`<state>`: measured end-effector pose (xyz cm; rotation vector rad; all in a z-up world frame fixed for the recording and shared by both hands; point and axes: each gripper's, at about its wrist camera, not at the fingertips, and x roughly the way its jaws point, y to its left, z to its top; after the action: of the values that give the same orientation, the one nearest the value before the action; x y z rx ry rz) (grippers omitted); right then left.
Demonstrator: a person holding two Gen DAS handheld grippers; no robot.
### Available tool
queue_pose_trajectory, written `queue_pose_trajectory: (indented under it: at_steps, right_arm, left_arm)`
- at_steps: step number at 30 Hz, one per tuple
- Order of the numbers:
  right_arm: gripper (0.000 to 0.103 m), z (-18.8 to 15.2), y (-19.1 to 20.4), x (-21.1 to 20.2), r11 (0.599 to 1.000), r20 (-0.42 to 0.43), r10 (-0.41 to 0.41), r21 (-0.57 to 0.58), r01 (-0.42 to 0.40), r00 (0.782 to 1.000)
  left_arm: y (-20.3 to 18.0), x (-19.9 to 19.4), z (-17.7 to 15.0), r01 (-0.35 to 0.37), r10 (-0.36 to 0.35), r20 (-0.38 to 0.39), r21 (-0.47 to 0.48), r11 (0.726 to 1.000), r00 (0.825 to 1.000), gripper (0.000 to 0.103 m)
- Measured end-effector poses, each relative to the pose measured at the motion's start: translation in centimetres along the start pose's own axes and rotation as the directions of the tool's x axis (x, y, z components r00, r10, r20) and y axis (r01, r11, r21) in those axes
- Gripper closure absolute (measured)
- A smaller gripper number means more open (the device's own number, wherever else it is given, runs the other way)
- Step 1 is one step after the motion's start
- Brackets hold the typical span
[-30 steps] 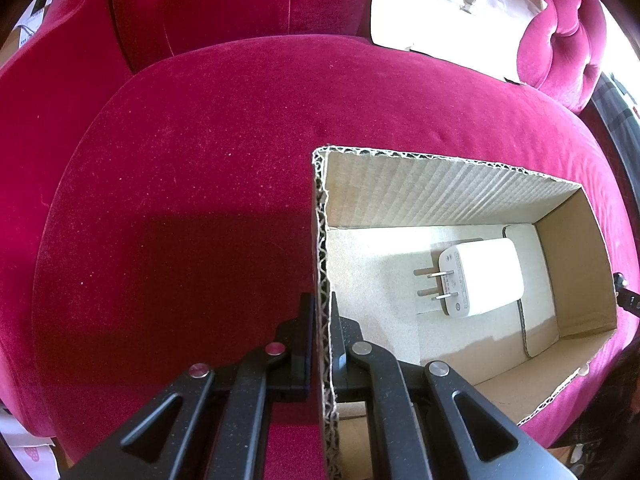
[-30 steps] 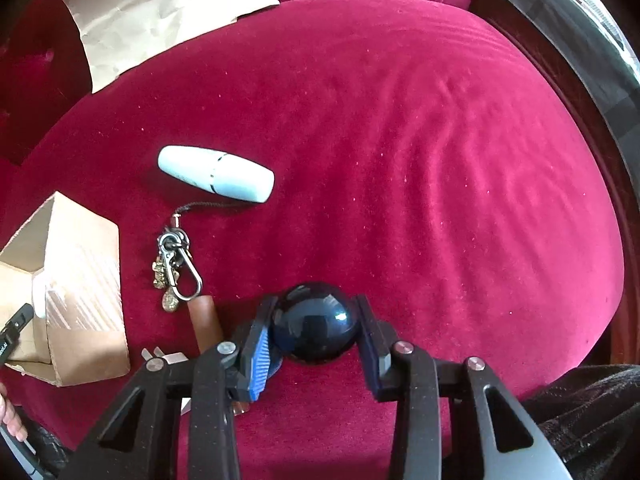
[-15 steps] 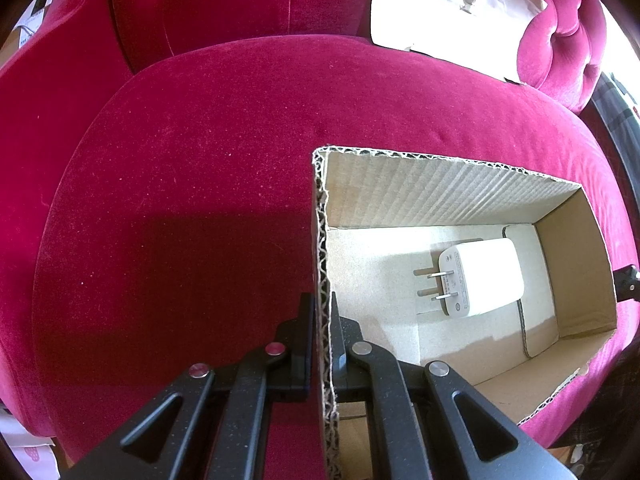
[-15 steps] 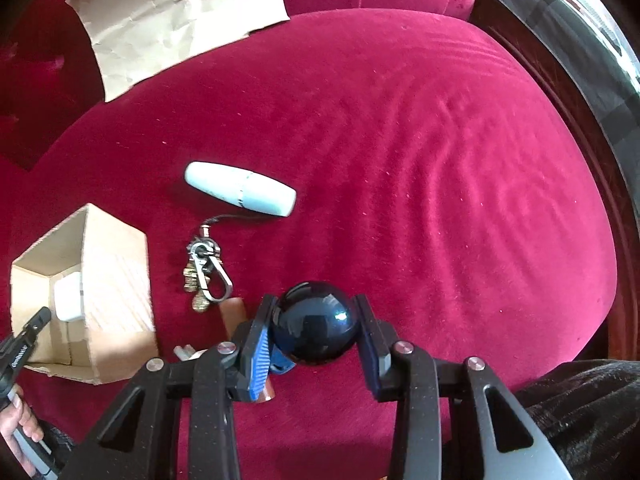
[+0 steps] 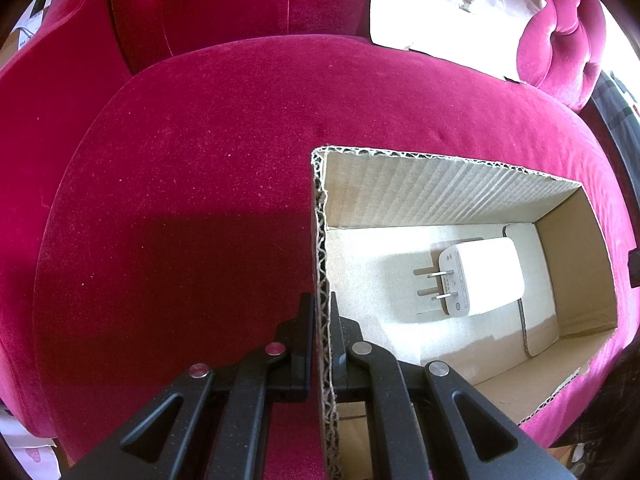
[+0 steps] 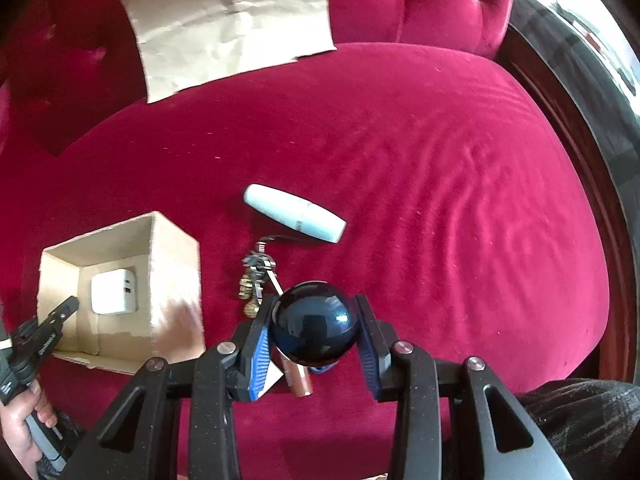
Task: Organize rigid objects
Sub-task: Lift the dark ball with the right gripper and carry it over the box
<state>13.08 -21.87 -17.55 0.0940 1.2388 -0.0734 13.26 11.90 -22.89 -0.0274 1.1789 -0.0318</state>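
Right wrist view first: the right gripper point(image 6: 315, 330) is clamped around a glossy dark ball point(image 6: 314, 322), one blue-padded finger on each side of it, and the ball sits held above the red velvet seat cushion point(image 6: 440, 184). Just under and behind the ball lie a bunch of keys on a carabiner point(image 6: 256, 280) and a copper-coloured cylinder point(image 6: 298, 378), with a small white piece beside it that I cannot make out. A pale blue capsule-shaped case point(image 6: 294, 213) lies on the cushion a little beyond the keys, joined to them by a thin dark cord. To the left stands an open cardboard box point(image 6: 172, 280), apart from the ball, with a white charger point(image 6: 112, 294) lying inside on its floor. A crumpled sheet of brown paper point(image 6: 232, 20) leans against the tufted backrest.

From the left wrist view, the left gripper point(image 5: 322, 344) is pinched narrowly on the near wall of the same cardboard box point(image 5: 440, 192), one finger outside and one inside the corrugated edge. The white charger point(image 5: 480, 278) rests flat in the box toward its far end, its two metal prongs pointing back at the gripper. The box sits on the seat cushion point(image 5: 180, 160), and the paper point(image 5: 448, 4) shows brightly lit at the top.
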Motion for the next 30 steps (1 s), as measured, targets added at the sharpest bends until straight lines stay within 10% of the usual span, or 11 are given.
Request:
queue_pose_trajectory:
  at_steps: [30]
  right_arm:
    - [0.063, 0.6, 12.6, -1.4, 0.962, -0.021, 0.161, -0.219, -0.162, 0.987]
  left_arm:
    - [0.2, -0.3, 0.1, -0.002, 0.002, -0.003, -0.011, 1.0, 1.0, 0.099]
